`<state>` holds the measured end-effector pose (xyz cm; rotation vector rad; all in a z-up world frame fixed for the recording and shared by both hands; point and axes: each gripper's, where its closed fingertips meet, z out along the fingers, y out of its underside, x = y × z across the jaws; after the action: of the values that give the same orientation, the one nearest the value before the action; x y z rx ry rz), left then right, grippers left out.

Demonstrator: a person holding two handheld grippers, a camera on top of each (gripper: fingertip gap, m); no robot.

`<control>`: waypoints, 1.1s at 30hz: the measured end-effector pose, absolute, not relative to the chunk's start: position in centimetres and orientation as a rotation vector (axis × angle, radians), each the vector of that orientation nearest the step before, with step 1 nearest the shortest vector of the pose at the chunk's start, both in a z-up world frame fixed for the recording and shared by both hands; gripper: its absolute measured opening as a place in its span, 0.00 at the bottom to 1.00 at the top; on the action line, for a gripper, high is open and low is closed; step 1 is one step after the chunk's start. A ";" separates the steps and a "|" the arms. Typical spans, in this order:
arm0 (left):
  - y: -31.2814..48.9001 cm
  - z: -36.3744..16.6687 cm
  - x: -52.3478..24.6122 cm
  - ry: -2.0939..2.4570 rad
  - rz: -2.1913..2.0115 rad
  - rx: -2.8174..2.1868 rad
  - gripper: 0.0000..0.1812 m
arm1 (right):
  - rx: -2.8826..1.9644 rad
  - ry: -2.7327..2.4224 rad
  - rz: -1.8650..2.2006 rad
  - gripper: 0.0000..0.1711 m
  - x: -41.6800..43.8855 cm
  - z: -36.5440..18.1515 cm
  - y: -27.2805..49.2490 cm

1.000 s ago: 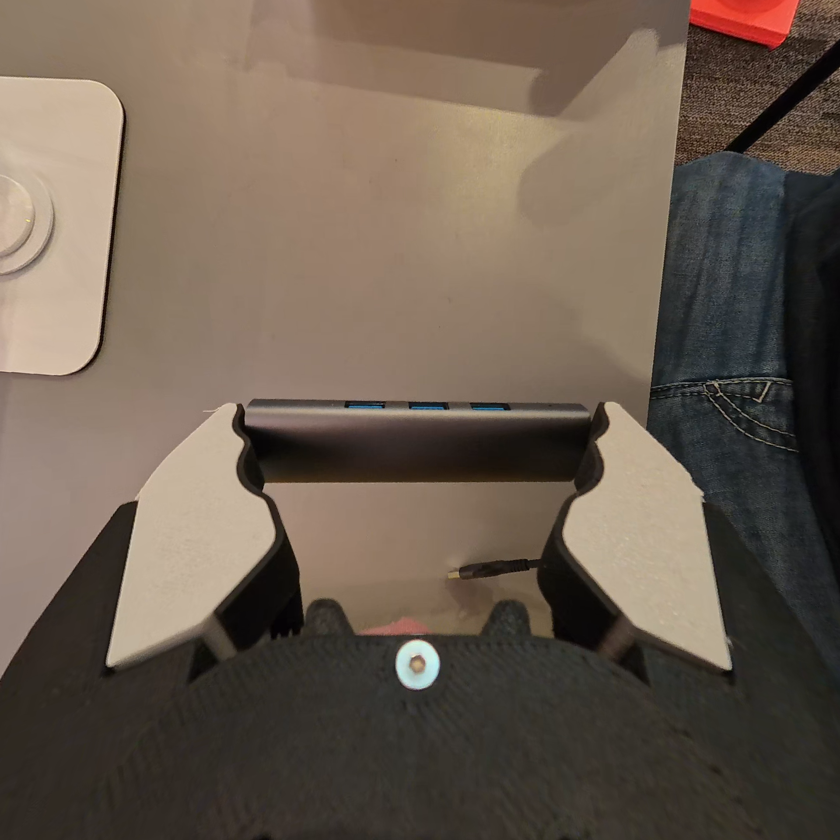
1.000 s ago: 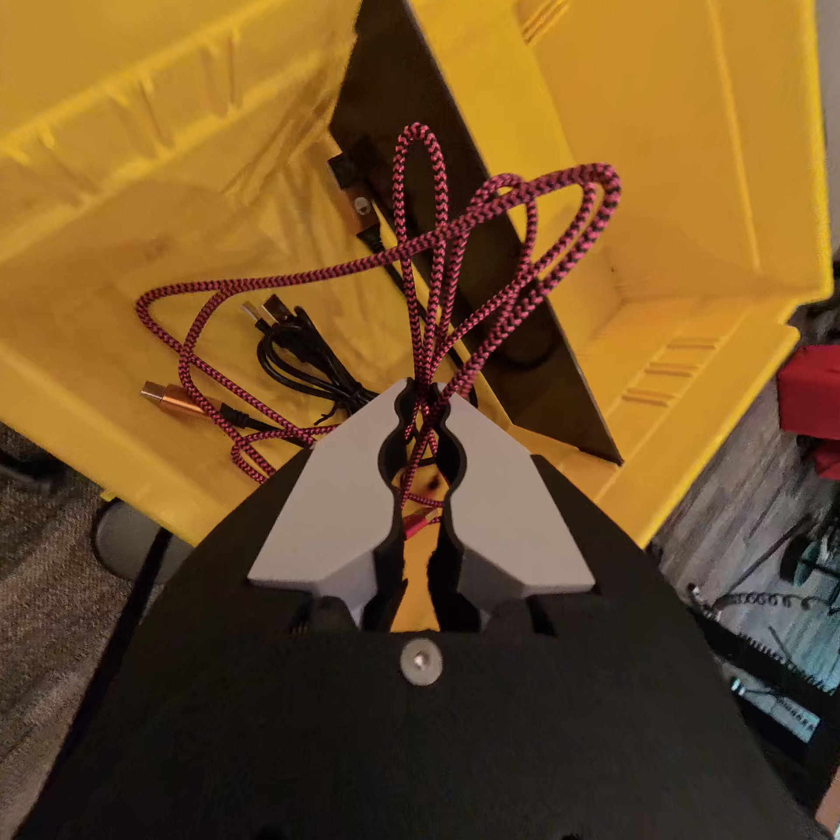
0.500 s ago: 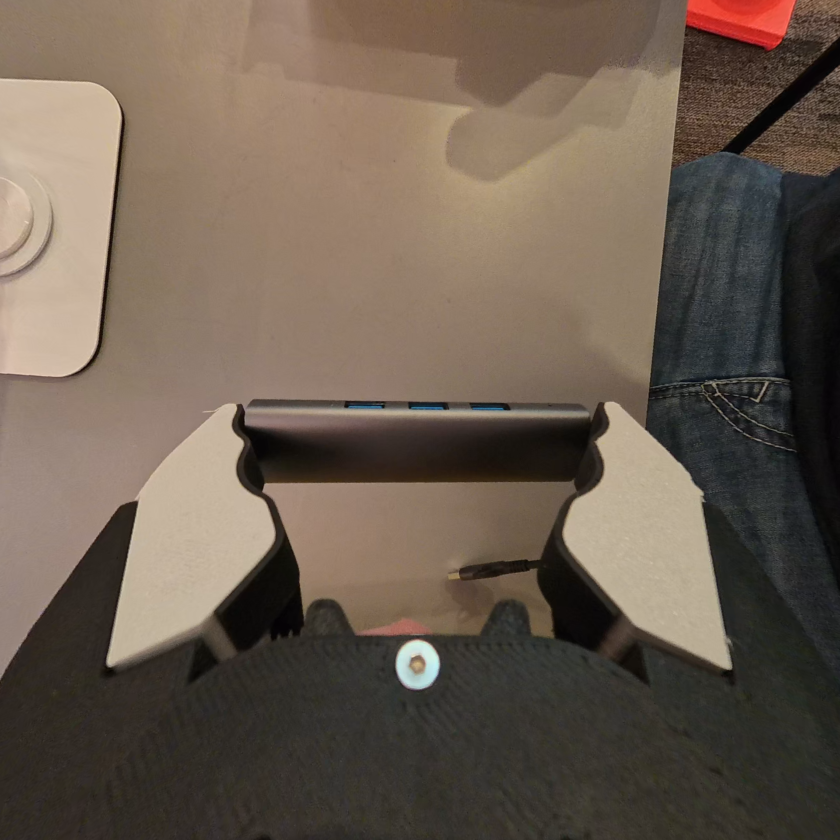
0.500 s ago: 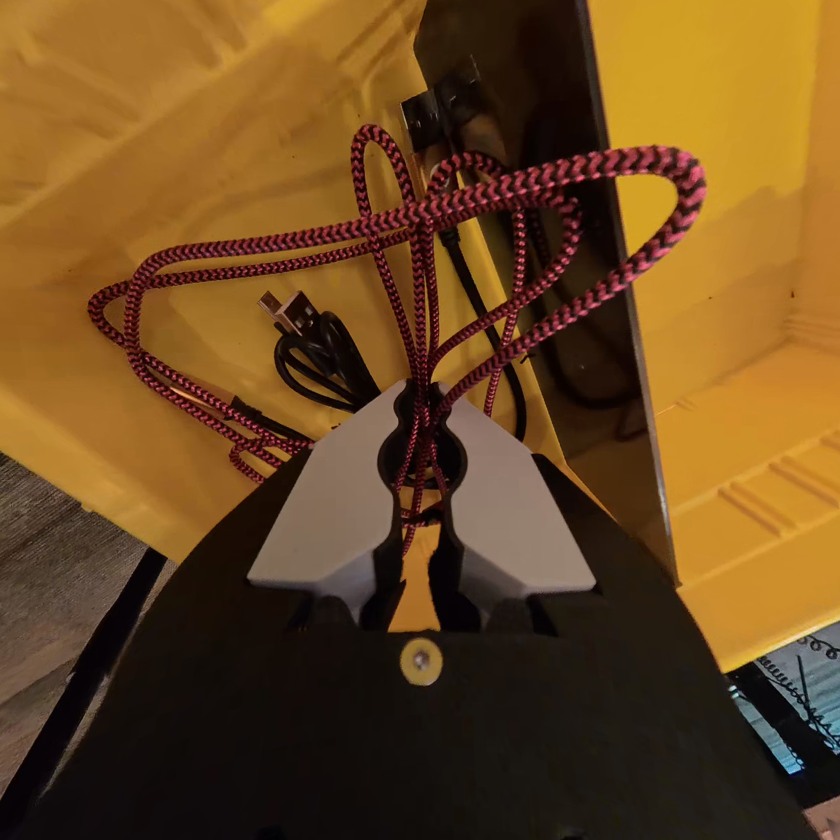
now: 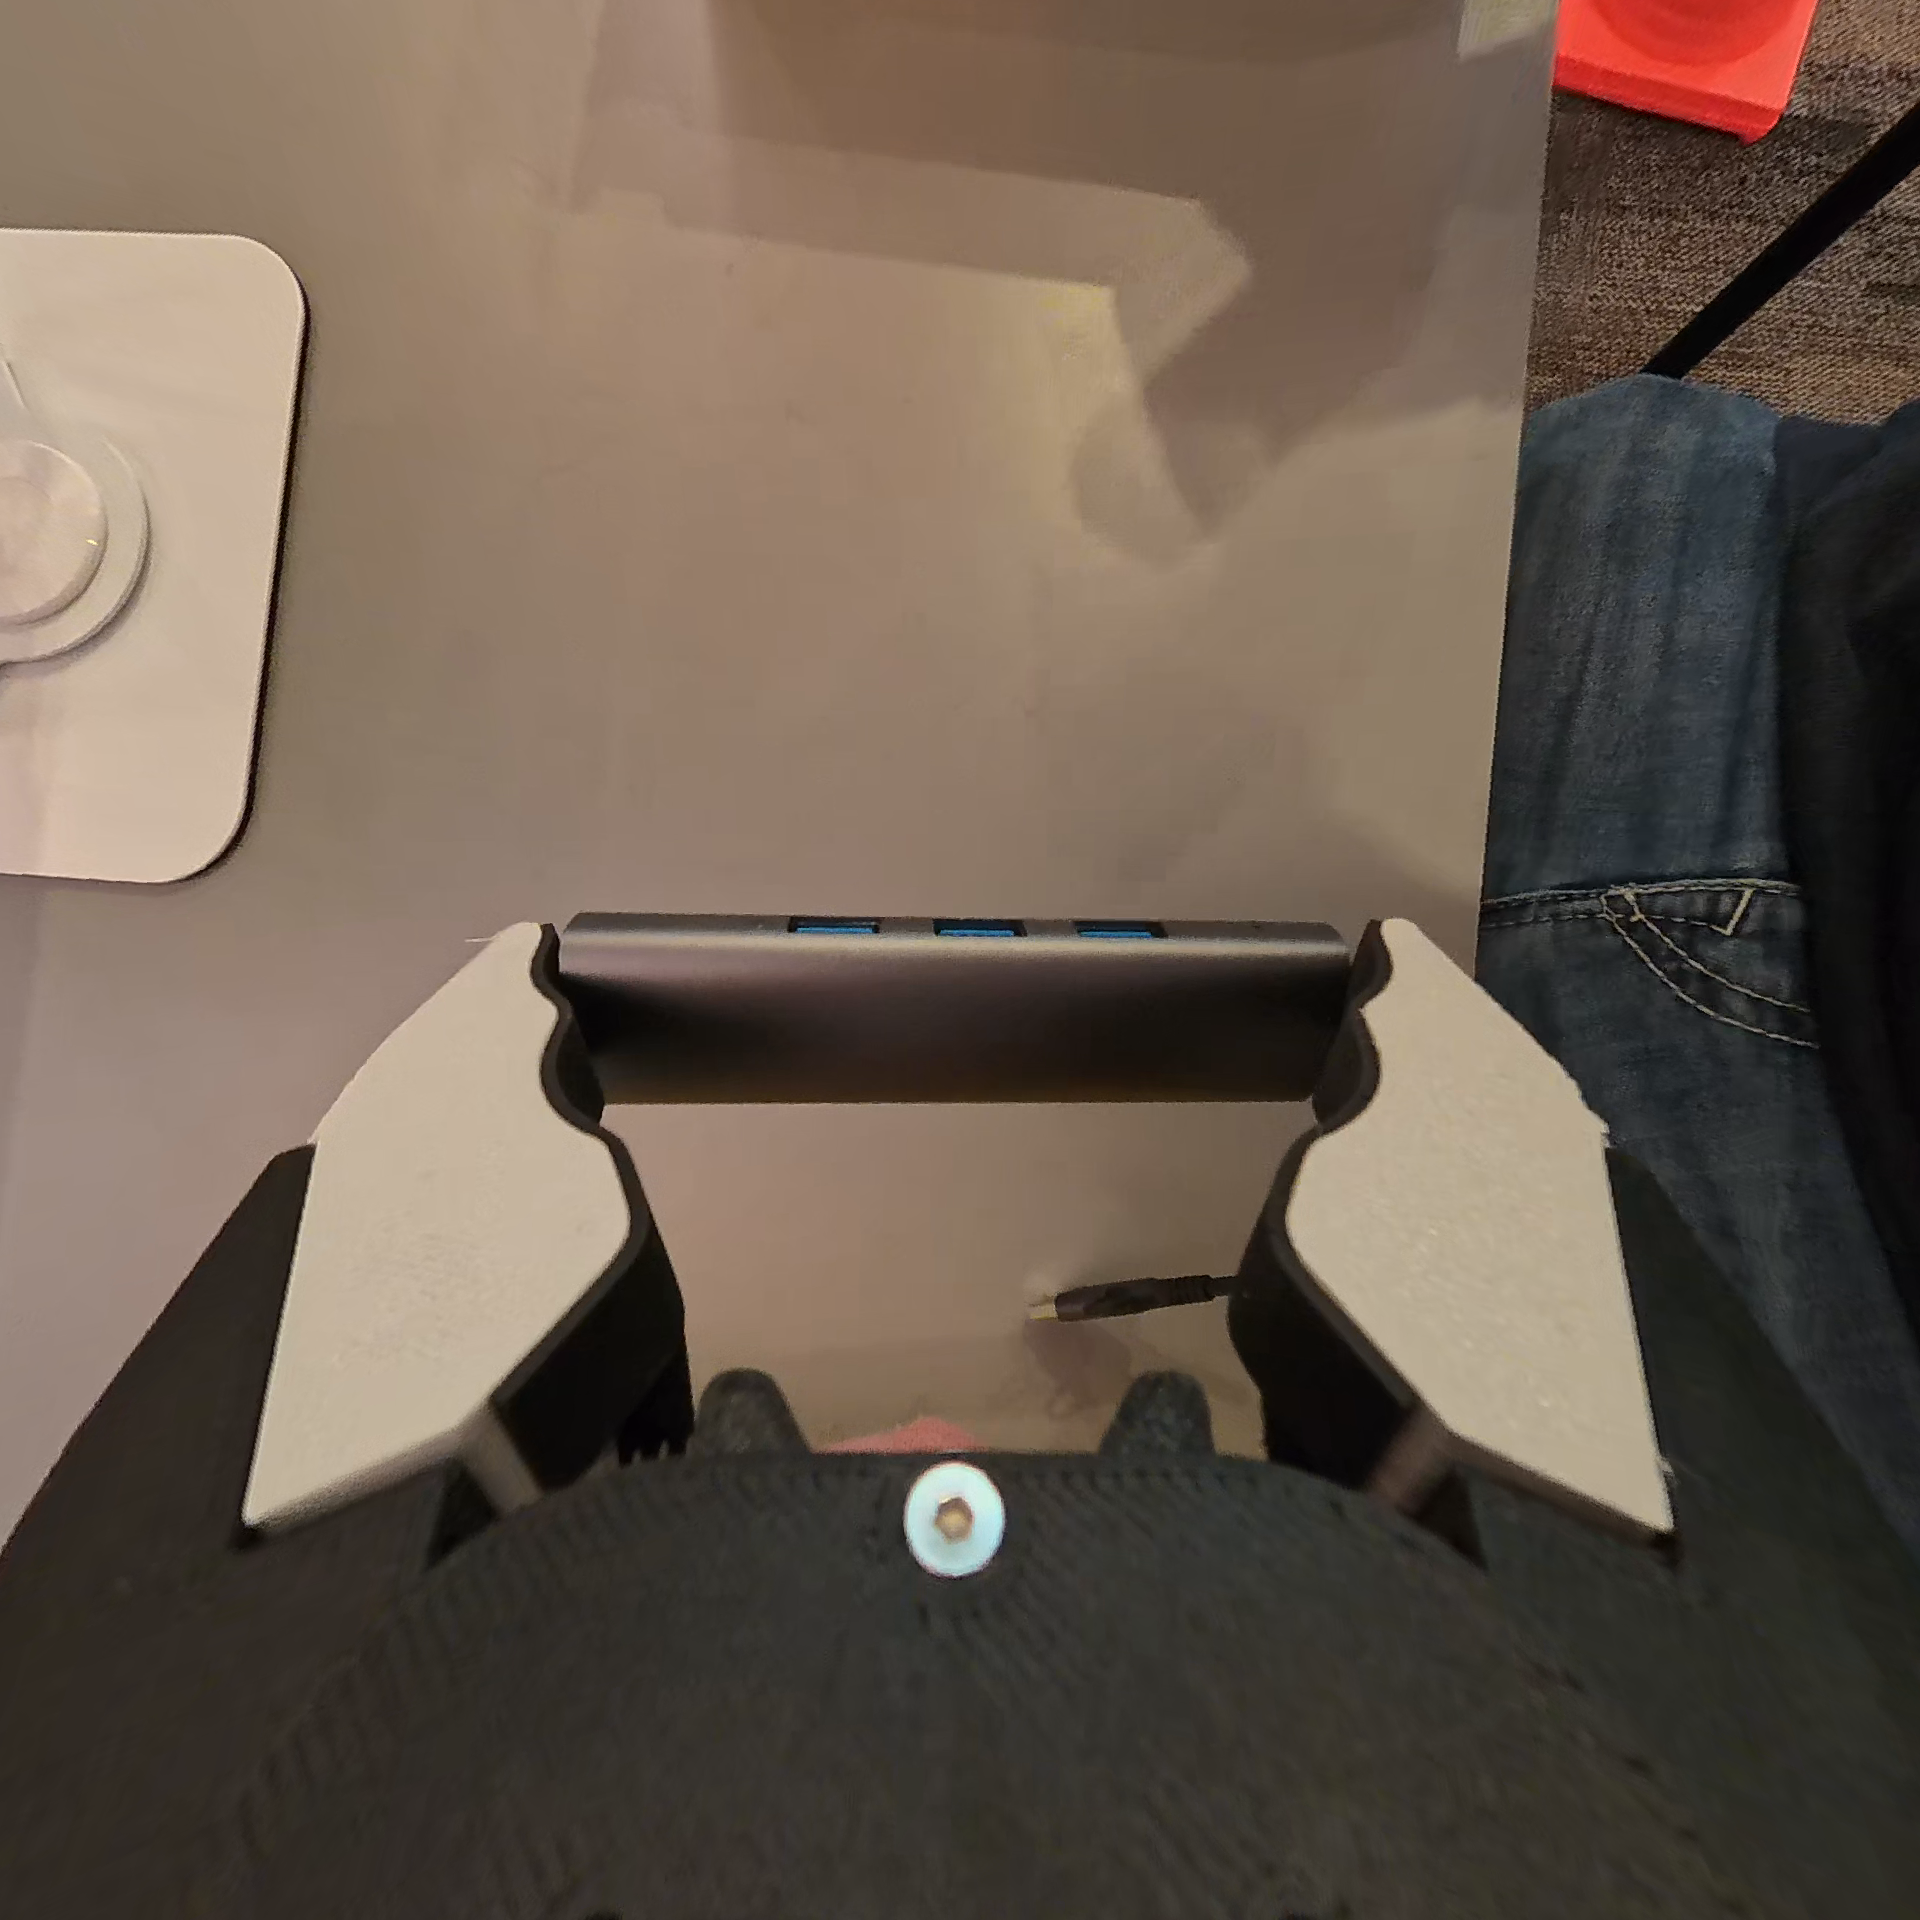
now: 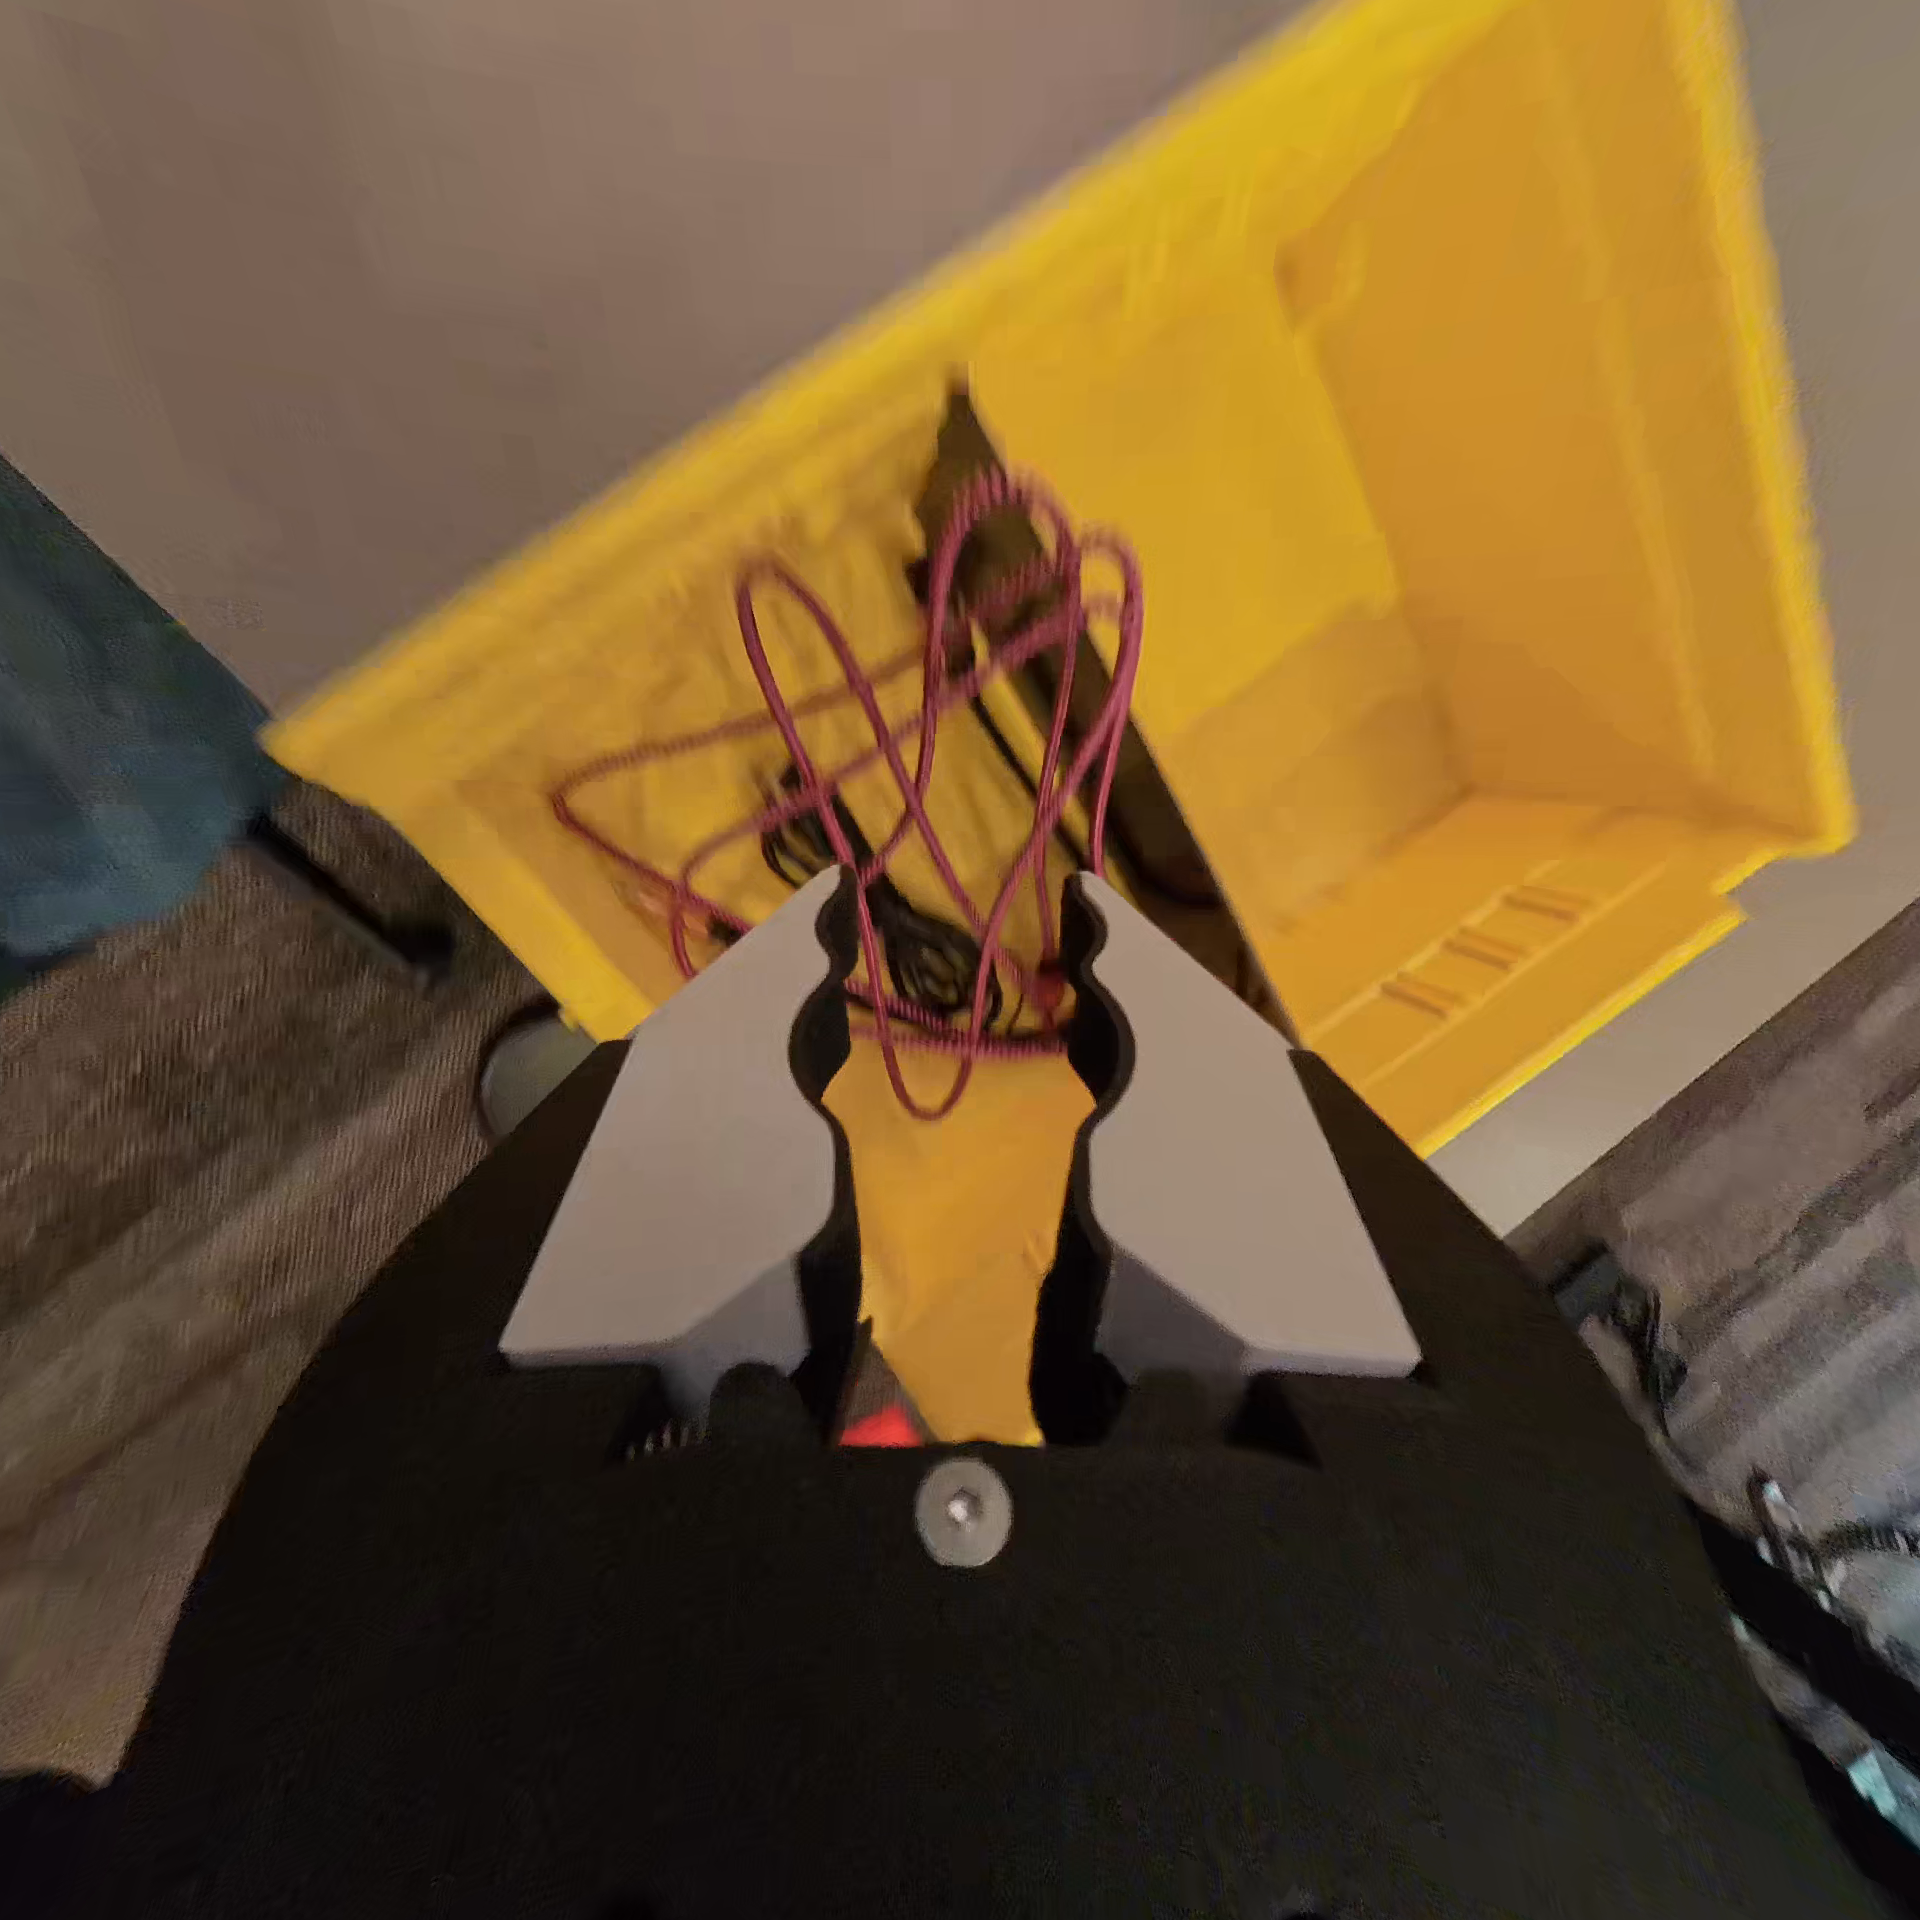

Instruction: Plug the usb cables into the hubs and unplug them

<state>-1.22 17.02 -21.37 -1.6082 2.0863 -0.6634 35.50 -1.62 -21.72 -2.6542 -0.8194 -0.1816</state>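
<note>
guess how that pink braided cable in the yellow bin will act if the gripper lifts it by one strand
The pink braided cable lies in loose overlapping loops, so it is probably floppy and would trail. Its loops cross the black cable in the yellow bin, so it may drag that along. It looks light.

**Two wrist cameras, no shared ground**

The left wrist camera looked steeply down, close over the grey table (image 5: 831, 520), whose edge ran along 3 o'clock. The right wrist camera, blurred, looked down from farther off at a yellow bin (image 6: 1558, 520) lying toward 1 o'clock. The views shared nothing recognisable.
</note>
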 end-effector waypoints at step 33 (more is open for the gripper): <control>16.5 -19.7 3.1 1.990 -0.222 -1.369 0.78 | -2.031 -0.597 1.118 0.09 0.8 -18.3 16.5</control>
<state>3.12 16.53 -19.72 -1.3690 1.9901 -0.2222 0.76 16.46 -18.35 -2.0311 -0.5971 1.1177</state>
